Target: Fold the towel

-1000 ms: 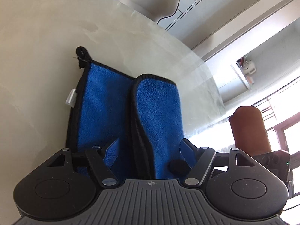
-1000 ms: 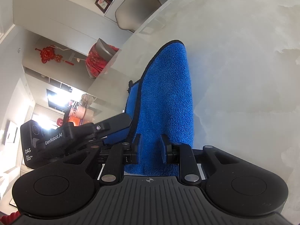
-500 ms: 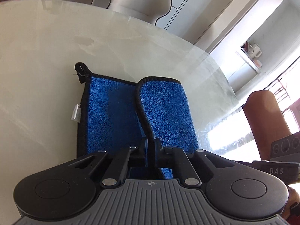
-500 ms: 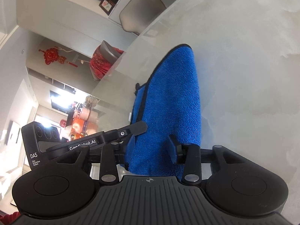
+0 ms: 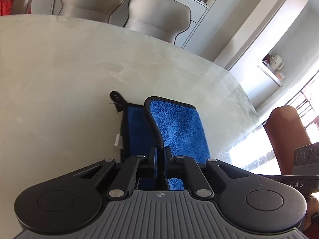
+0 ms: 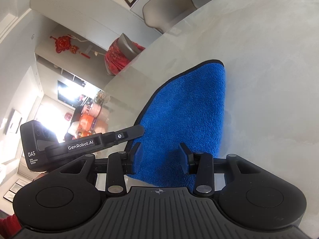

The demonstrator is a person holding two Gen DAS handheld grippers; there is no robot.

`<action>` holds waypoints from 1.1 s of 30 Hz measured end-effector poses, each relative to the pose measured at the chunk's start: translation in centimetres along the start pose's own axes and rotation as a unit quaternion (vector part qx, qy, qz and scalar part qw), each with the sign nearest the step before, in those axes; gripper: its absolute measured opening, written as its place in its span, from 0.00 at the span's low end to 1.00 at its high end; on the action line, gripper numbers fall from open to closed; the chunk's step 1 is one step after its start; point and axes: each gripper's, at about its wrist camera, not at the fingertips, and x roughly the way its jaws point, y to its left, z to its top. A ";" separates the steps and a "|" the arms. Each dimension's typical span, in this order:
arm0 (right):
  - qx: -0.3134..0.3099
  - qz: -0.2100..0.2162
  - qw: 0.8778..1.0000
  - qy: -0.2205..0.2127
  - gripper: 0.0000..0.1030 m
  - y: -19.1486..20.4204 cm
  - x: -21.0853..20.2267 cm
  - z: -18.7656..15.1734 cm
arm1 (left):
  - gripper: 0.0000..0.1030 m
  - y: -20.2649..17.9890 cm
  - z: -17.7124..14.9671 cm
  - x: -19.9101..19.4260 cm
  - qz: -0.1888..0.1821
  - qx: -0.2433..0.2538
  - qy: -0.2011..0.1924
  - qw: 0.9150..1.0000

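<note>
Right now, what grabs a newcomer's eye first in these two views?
The bright blue towel with black trim, partly folded on the pale marble-look table. The left hand-held gripper is pinched shut on its raised edge, while the right hand-held gripper stands open around the near end.

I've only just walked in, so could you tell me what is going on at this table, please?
A person holding a gripper in each hand is folding a blue towel on a pale stone table. The left gripper is shut on the towel's black-trimmed edge, with one layer raised over the part lying flat. The right gripper is open, its fingers either side of the towel without pinching it. The fold is not yet finished.
</note>
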 end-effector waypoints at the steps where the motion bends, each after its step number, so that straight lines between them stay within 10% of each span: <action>1: 0.002 0.000 1.000 0.003 0.39 -0.1 0.2 -0.1 | 0.05 0.2 -0.3 0.1 0.001 -0.002 0.002 1.000; 18: 0.004 -0.003 1.000 0.014 0.43 -0.3 0.2 -1.3 | 0.05 1.4 -0.3 0.8 0.022 0.017 0.021 0.999; 23: -0.052 -0.057 0.995 -0.060 0.53 1.3 -1.9 -2.1 | 0.07 1.6 -0.9 1.0 0.026 0.020 0.027 0.999; 26: -0.167 -0.161 0.967 -0.109 0.74 3.5 -3.4 -4.2 | 0.09 1.9 -1.2 1.2 0.027 0.017 0.030 0.999; 33: -0.302 -0.303 0.900 -0.076 0.74 4.8 -2.1 -10.5 | 0.13 2.0 -1.1 1.6 0.025 0.022 0.036 0.999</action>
